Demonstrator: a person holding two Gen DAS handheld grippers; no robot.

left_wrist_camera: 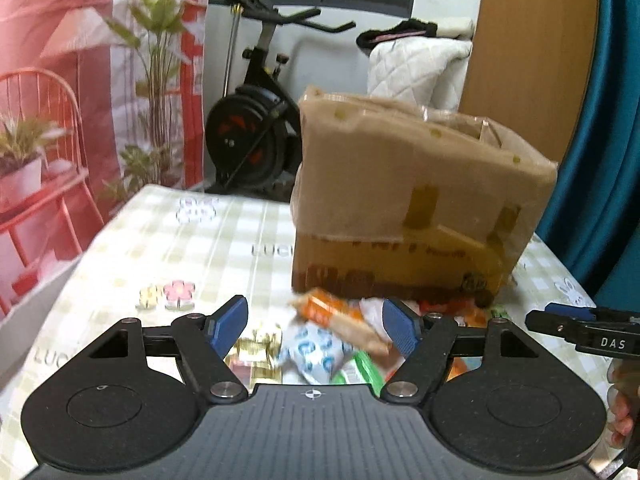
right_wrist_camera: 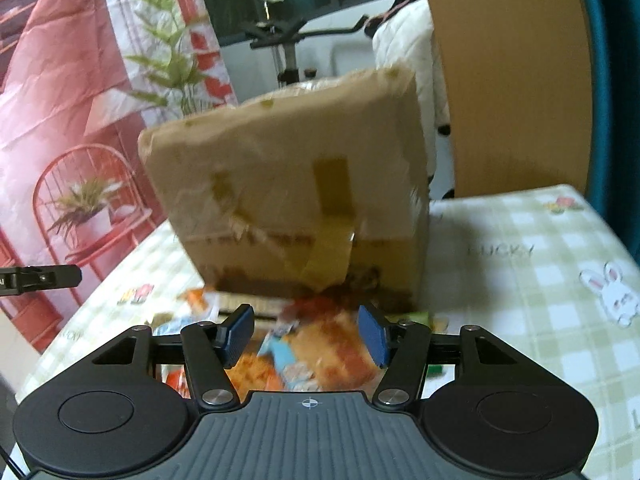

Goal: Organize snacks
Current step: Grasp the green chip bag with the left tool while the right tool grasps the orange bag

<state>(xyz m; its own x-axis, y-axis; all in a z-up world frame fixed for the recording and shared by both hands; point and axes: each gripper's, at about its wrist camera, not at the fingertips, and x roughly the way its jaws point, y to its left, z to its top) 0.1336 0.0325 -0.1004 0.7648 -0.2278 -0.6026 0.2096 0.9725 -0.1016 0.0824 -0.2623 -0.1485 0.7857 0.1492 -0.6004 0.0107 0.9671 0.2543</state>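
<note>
- The snacks (left_wrist_camera: 320,344) lay in a loose, overlapping heap at the lower middle of both views, on the checked tablecloth (left_wrist_camera: 160,248), right at the foot of the cardboard box (left_wrist_camera: 408,200).
- They looked like small crinkly packets: an orange one (left_wrist_camera: 340,320) on top, a blue-and-white pouch (left_wrist_camera: 312,352) below it, a green one and gold wrappers beside them. Motion blur hid any print.
- The left gripper (left_wrist_camera: 316,326) hung over the heap with its blue pads spread wide and nothing between them.
- The right gripper (right_wrist_camera: 306,334) was also apart and empty, above the orange and blue packets (right_wrist_camera: 304,344) on its side.
- Risk, as I judged it: with the packets piled on each other, a closing gripper could catch two at once or pinch a slippery corner and drop it.
- The two tools stood close together, the right one's tip showing at the left view's right edge, so they could knock together.
- The box stood just behind the heap; a forward push could shove packets against it.
</note>
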